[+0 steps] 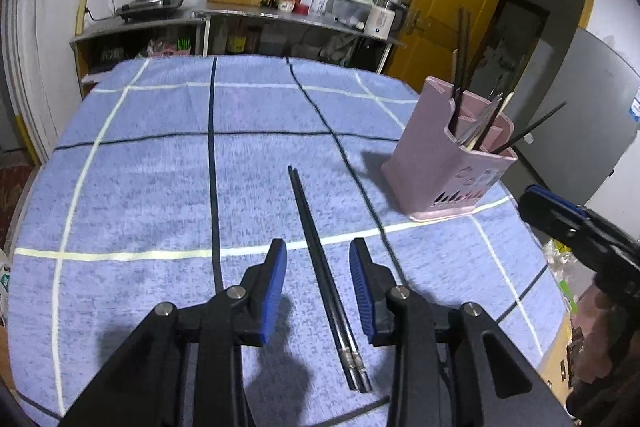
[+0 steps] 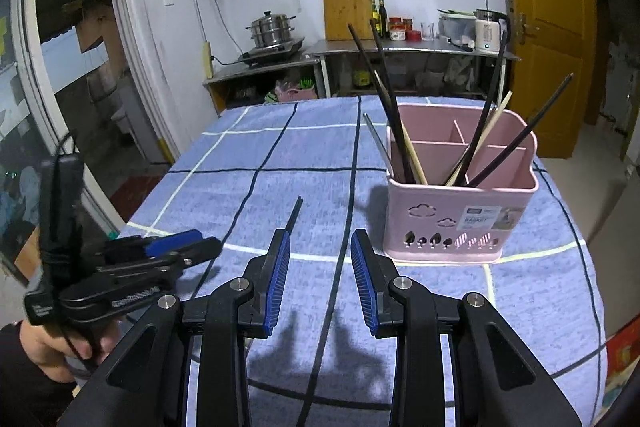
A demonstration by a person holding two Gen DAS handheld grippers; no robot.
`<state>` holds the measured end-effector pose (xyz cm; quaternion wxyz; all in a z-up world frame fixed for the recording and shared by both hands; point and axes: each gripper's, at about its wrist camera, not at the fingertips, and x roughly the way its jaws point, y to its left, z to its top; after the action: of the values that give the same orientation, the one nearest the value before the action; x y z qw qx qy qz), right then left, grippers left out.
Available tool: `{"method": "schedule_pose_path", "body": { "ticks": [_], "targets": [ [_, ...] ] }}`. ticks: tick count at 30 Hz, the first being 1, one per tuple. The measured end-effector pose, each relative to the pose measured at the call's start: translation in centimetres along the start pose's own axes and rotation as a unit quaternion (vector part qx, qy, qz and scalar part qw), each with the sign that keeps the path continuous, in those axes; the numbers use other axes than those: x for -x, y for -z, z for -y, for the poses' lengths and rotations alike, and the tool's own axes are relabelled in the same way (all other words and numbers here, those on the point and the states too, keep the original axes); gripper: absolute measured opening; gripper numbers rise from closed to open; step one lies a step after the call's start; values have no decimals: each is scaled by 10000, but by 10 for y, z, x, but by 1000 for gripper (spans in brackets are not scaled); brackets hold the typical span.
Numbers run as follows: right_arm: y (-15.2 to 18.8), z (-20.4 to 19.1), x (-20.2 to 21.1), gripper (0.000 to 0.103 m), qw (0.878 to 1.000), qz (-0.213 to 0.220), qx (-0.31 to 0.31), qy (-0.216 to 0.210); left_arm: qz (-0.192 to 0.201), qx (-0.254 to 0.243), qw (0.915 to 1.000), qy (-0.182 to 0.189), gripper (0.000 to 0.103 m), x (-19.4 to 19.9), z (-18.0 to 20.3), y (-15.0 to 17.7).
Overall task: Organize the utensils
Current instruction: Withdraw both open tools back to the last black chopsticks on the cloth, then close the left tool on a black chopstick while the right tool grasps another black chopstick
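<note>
right wrist: chopsticks (image 2: 295,215) mostly hidden

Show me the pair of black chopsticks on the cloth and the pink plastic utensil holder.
pair of black chopsticks (image 1: 320,259), left wrist view, middle of the shafts.
pink plastic utensil holder (image 2: 460,203), right wrist view, front wall.
</note>
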<state>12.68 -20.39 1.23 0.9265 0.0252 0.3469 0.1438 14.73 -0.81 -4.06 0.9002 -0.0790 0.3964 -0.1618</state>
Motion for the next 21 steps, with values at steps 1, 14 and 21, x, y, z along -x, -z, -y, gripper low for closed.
{"method": "schedule_pose_path", "body": {
  "ticks": [1,14,21],
  "targets": [
    [1,1,-3,33,10000,-31,-4,-5,-39,12,10000,10,34,-6,0,0],
    [15,13,-27,33,9993,-345,-92,-96,-623,41,9972,-409,34,-74,-3,10],
    [17,18,-33,33,9991,-390,-134,-119,-515,-86,9971,-560,38,-78,2,12]
  ]
}}
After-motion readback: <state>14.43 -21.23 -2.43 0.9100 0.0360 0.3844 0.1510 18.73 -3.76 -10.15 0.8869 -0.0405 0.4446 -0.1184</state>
